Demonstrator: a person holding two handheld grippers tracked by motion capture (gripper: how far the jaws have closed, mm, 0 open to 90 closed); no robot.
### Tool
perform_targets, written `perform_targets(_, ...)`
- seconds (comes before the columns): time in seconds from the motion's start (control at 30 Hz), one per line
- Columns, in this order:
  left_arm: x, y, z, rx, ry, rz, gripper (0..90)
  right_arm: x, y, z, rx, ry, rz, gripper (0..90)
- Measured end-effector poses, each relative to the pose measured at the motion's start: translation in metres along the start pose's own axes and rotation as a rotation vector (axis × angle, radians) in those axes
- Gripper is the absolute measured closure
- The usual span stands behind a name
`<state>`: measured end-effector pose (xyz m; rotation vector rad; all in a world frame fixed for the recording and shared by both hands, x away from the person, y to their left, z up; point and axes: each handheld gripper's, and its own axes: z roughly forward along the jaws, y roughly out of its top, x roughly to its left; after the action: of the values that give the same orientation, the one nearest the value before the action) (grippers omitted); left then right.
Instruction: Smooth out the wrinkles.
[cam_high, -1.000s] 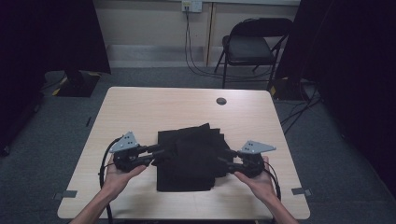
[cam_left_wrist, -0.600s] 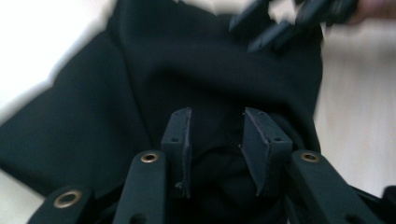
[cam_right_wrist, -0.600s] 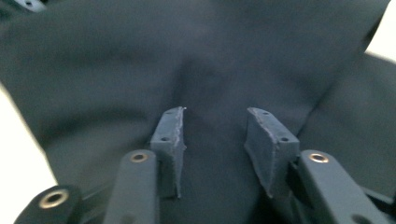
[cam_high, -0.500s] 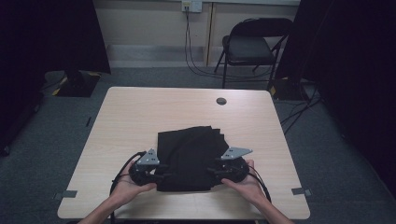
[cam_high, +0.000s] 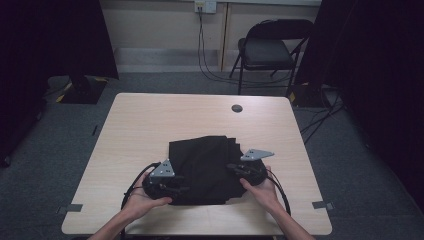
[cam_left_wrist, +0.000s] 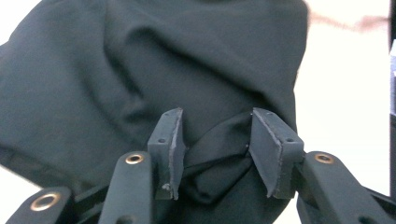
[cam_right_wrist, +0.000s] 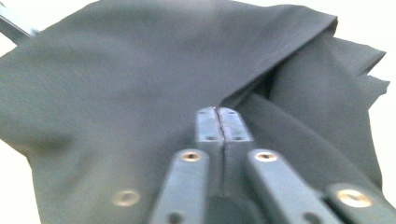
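Black cloth (cam_high: 207, 167), folded, lies near the surface's (cam_high: 150, 120) front edge. Its folds hide the layers beneath. Left gripper (cam_left_wrist: 215, 154): jaws apart, just opening, a fold loose between. Right gripper (cam_right_wrist: 217, 123): jaws clenched at a fold edge; whether cloth is pinched cannot be told.

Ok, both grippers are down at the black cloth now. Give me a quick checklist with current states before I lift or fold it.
1. Right gripper gripping: ok. Its fingers are pressed together at a fold edge of the black cloth; whether fabric is pinched between them, cannot tell.
2. Left gripper gripping: not ok. Its fingers have just been opening and stand apart, with a bunched fold between them but not pressed.
3. Both grippers at the cloth's near side edges: ok in the high view.
4. Cloth lying flat: not ok, it is rumpled and layered.
5. Cloth fully on the table: ok.
6. Room ahead of the cloth: ok, apart from a small dark disc near the far edge.
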<state>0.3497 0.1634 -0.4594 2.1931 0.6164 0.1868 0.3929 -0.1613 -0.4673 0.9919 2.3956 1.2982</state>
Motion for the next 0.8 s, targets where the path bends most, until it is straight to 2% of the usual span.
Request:
perform_targets(0.07, -0.001, -0.004, 0.001, 0.026, 0.007, 0.026, 54.0, 0.001, 0.002, -0.013, -0.013, -0.022, -0.005, 90.0)
perform_targets(0.1, -0.001, -0.005, 0.001, 0.043, 0.01, 0.044, 54.0, 0.001, 0.002, -0.02, -0.016, -0.05, 0.002, 90.0)
perform_targets(0.17, 0.0, -0.008, 0.004, 0.051, 0.0, 0.034, 53.8, -0.002, -0.001, -0.033, -0.009, -0.085, 0.014, 90.0)
perform_targets(0.2, 0.001, -0.008, 0.006, 0.073, 0.012, 0.044, 53.3, -0.004, -0.005, -0.036, 0.002, -0.098, 0.022, 90.0)
perform_targets(0.27, 0.001, -0.009, 0.008, 0.085, 0.026, 0.046, 53.2, -0.005, -0.014, -0.035, 0.06, -0.127, 0.019, 90.0)
perform_targets(0.3, 0.0, -0.01, 0.014, 0.133, 0.037, 0.047, 53.2, -0.005, -0.018, -0.032, 0.094, -0.144, 0.01, 90.0)
perform_targets(0.33, 0.0, -0.009, 0.014, 0.129, 0.019, 0.049, 53.3, -0.006, -0.022, -0.027, 0.139, -0.138, 0.015, 89.4)
perform_targets(0.37, 0.0, -0.008, 0.012, 0.108, 0.006, 0.034, 53.5, -0.007, -0.025, -0.023, 0.166, -0.148, 0.032, 82.7)
perform_targets(0.4, 0.002, -0.005, 0.007, 0.066, -0.01, 0.019, 54.3, -0.006, -0.025, -0.022, 0.171, -0.171, 0.034, 76.8)
perform_targets(0.43, 0.003, -0.003, 0.003, 0.05, -0.011, 0.013, 54.5, -0.005, -0.022, -0.024, 0.159, -0.189, 0.021, 70.2)
perform_targets(0.47, 0.004, 0.0, -0.002, 0.022, -0.003, 0.01, 54.6, -0.004, -0.02, -0.026, 0.136, -0.2, 0.015, 65.6)
perform_targets(0.5, 0.007, 0.005, -0.009, -0.024, 0.008, -0.002, 54.9, -0.005, -0.015, -0.03, 0.1, -0.218, 0.018, 60.5)
perform_targets(0.57, 0.013, 0.014, -0.018, -0.092, 0.017, -0.023, 57.0, -0.006, -0.004, -0.036, 0.023, -0.232, 0.018, 54.8)
perform_targets(0.6, 0.015, 0.017, -0.02, -0.109, 0.026, -0.033, 57.4, -0.006, 0.001, -0.037, -0.004, -0.226, 0.019, 53.4)
perform_targets(0.63, 0.015, 0.017, -0.02, -0.109, 0.026, -0.033, 57.9, -0.006, 0.001, -0.037, -0.004, -0.226, 0.019, 53.4)
perform_targets(0.67, 0.018, 0.024, -0.022, -0.131, 0.035, -0.042, 57.9, -0.006, 0.005, -0.036, -0.014, -0.212, 0.021, 53.5)
perform_targets(0.7, 0.021, 0.033, -0.024, -0.171, 0.037, -0.05, 58.1, 0.0, 0.015, -0.03, -0.042, -0.199, -0.034, 57.6)
perform_targets(0.73, 0.021, 0.036, -0.023, -0.185, 0.039, -0.051, 58.5, 0.002, 0.017, -0.027, -0.043, -0.181, -0.042, 60.0)
perform_targets(0.8, 0.022, 0.047, -0.016, -0.189, 0.049, -0.045, 58.5, 0.003, 0.02, -0.017, -0.041, -0.111, -0.047, 64.3)
